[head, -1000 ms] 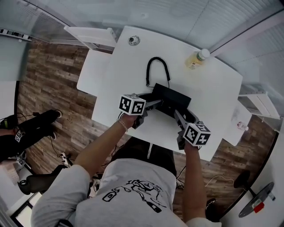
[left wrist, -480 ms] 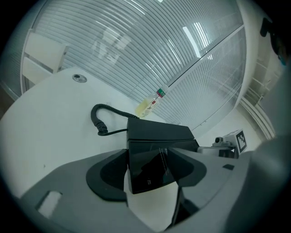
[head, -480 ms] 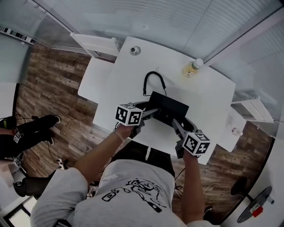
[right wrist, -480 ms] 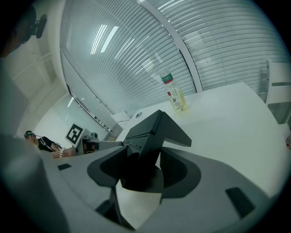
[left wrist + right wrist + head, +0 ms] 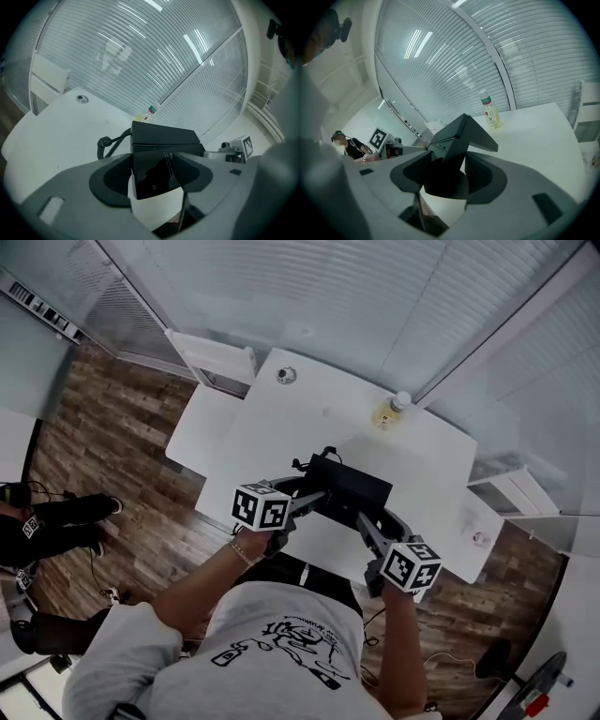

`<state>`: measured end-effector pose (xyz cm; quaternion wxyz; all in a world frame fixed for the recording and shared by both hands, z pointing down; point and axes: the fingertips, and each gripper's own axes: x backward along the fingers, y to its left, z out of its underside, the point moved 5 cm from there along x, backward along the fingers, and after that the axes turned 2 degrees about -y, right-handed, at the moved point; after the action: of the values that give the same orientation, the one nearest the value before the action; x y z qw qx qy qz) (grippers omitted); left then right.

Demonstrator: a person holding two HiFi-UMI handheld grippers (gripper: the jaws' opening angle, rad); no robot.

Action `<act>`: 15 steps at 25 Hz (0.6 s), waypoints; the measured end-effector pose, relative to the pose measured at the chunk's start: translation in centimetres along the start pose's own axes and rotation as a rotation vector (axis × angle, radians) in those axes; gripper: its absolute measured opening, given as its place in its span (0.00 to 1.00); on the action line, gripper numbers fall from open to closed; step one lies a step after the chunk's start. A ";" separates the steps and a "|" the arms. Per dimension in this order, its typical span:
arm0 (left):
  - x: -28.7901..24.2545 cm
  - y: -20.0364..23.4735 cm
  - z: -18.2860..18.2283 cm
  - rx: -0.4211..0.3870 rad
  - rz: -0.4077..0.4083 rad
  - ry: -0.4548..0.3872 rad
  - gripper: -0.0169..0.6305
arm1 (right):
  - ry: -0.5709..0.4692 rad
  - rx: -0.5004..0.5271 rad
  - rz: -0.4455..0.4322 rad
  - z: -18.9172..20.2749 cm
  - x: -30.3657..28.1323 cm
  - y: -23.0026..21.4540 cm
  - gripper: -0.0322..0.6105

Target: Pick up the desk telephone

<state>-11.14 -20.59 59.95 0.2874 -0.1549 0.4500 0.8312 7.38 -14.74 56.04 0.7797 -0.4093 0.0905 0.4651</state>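
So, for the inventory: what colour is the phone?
The phone is black; left gripper view shows it best.

Black desk telephone [image 5: 352, 489] between left hand-held gripper [image 5: 315, 501] and right hand-held gripper [image 5: 363, 521] — white table [image 5: 309, 418] beneath, bottle [image 5: 388, 412] beyond.

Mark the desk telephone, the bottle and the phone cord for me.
desk telephone [image 5: 354, 486]: head view, top of its black body.
bottle [image 5: 383, 414]: head view, its body.
phone cord [image 5: 115, 138]: left gripper view, mid-length.
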 end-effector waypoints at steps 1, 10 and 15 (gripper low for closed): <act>0.4 -0.6 -0.1 0.000 -0.001 -0.006 0.45 | -0.004 0.006 -0.005 -0.3 0.6 0.4 0.39; 3.6 -6.1 -0.8 0.007 -0.010 -0.057 0.45 | -0.029 0.045 -0.049 -2.7 5.6 3.1 0.38; 5.5 -8.4 -1.6 0.002 -0.008 -0.088 0.45 | -0.036 0.077 -0.076 -4.2 7.5 4.8 0.38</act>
<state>-10.29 -16.51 50.73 0.3105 -0.1196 0.4372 0.8355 8.69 -11.84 46.75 0.8135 -0.3737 0.0786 0.4387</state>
